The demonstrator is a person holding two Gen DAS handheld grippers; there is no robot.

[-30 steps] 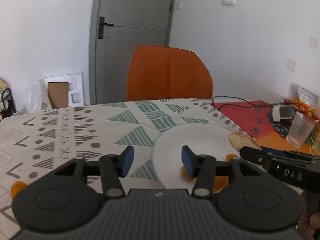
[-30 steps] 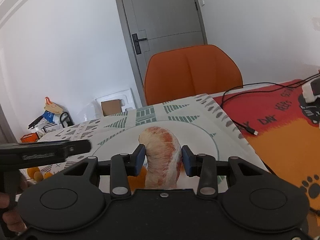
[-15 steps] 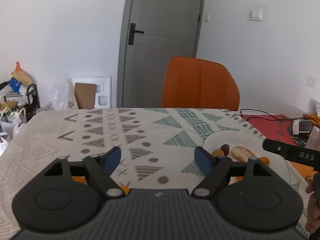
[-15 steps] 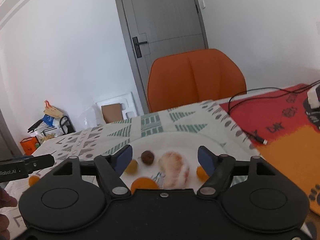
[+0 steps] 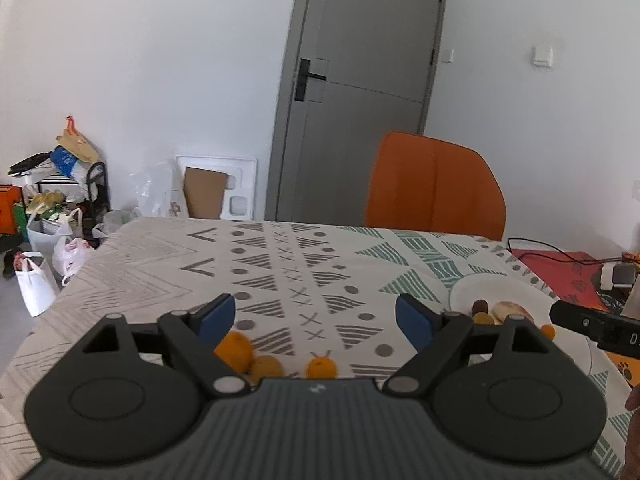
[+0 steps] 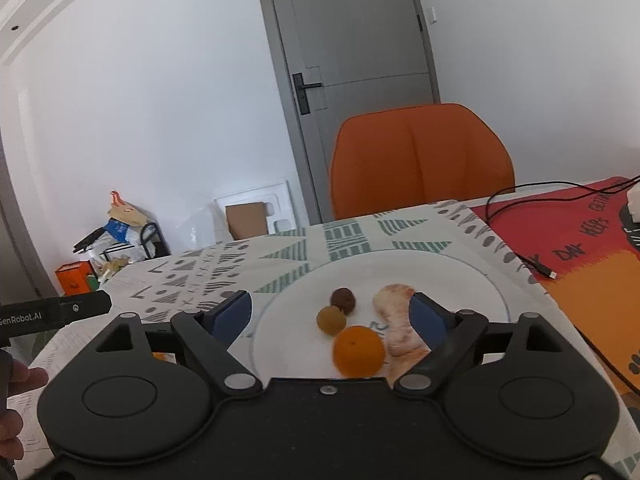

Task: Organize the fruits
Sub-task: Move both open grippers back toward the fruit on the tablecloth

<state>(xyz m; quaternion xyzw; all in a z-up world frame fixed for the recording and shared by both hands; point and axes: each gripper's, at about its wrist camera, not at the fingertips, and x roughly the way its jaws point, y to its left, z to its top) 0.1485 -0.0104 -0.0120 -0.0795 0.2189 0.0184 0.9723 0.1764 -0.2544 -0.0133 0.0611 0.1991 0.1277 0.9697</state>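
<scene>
In the right wrist view a white plate (image 6: 460,280) holds a peeled pomelo wedge (image 6: 394,316), an orange (image 6: 358,350), a brown round fruit (image 6: 343,299) and a yellowish one (image 6: 331,320). My right gripper (image 6: 332,316) hovers just in front of them, its jaws opening wide and pressing on nothing. My left gripper (image 5: 316,314) is also opening, empty, above the patterned tablecloth. Three small oranges (image 5: 234,348) lie on the cloth just under it. The same plate (image 5: 516,288) shows at the right of the left wrist view.
An orange chair (image 6: 420,160) stands behind the table, with a grey door (image 6: 352,80) beyond it. A red and orange mat (image 6: 580,240) with a black cable (image 6: 520,256) lies to the right. Bags and clutter (image 5: 52,216) sit on the floor at the left.
My right gripper opened and let go of the pomelo wedge, which now lies on the plate, then drew back. My left gripper opened wider and swung left from the plate to the loose oranges.
</scene>
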